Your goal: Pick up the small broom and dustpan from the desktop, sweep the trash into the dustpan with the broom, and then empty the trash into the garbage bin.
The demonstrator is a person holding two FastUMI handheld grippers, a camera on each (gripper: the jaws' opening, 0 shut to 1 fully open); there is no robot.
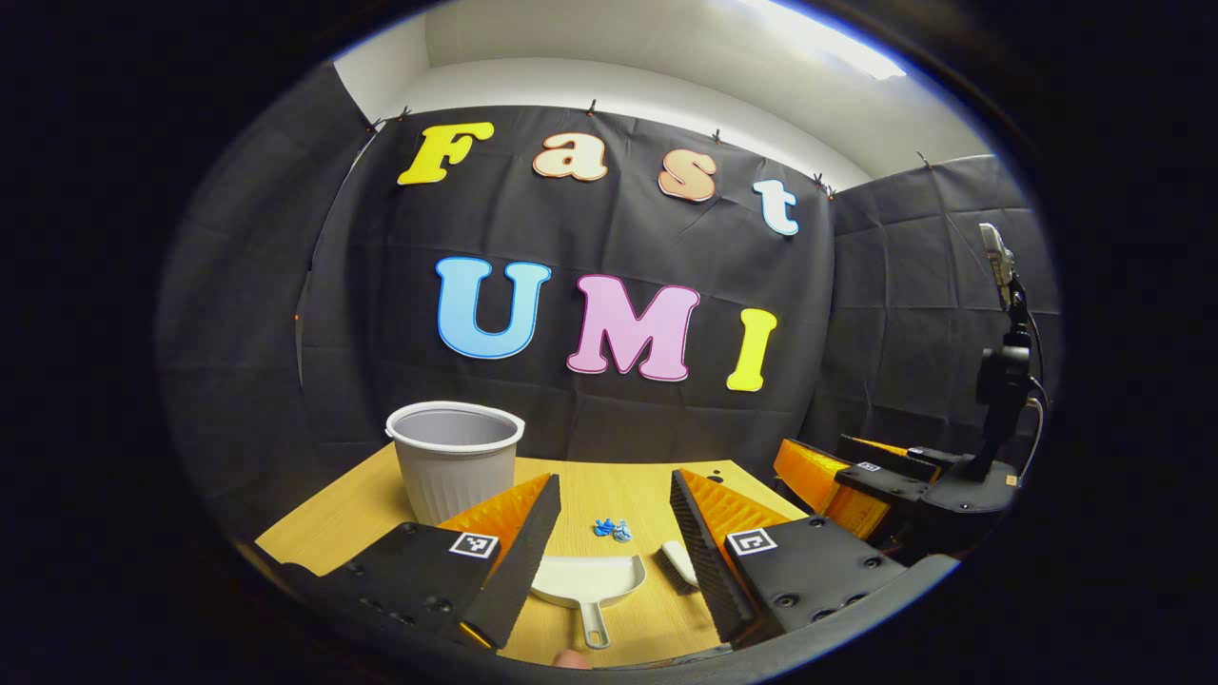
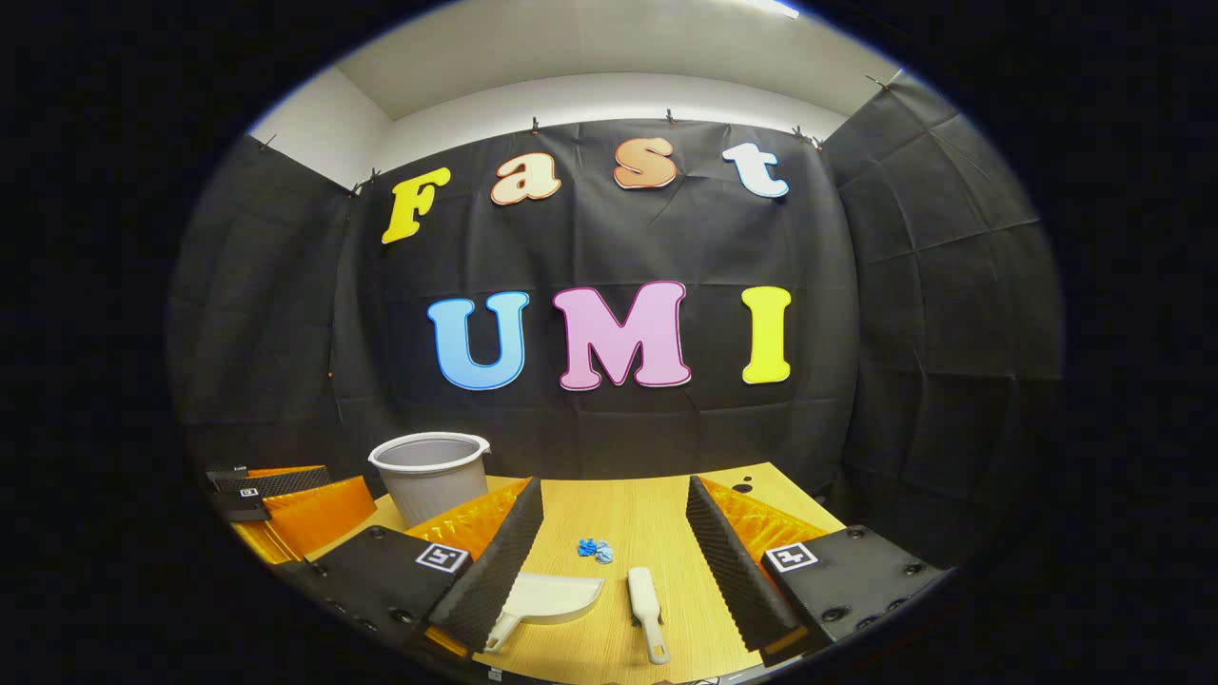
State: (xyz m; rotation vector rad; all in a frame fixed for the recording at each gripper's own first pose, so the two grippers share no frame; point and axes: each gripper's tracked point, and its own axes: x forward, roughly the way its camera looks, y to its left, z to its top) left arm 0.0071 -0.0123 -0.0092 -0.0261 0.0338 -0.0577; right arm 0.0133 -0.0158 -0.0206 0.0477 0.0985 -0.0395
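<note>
dustpan: the dustpan (image 1: pixel 587 580) lies flat near the front edge of the desktop (image 1: pixel 362 504), handle toward the person, so it's easy to grab.
broom: the small broom (image 2: pixel 645 597) sits just beside it, also handle-first.
trash: blue trash (image 2: pixel 595 549) lies mid-desktop, just behind both tools.
bin: the garbage bin (image 1: pixel 455 457) stands upright toward the back left corner, well apart from the trash.
left gripper: the left gripper (image 1: pixel 609 533) is wide open, holding nothing, lined up over the dustpan.
right gripper: the right gripper (image 2: pixel 614 542) is spread wide too, nothing held, with the broom between its fingers.
in the way: nothing really, I'd say; the tools just sit close together.
</note>
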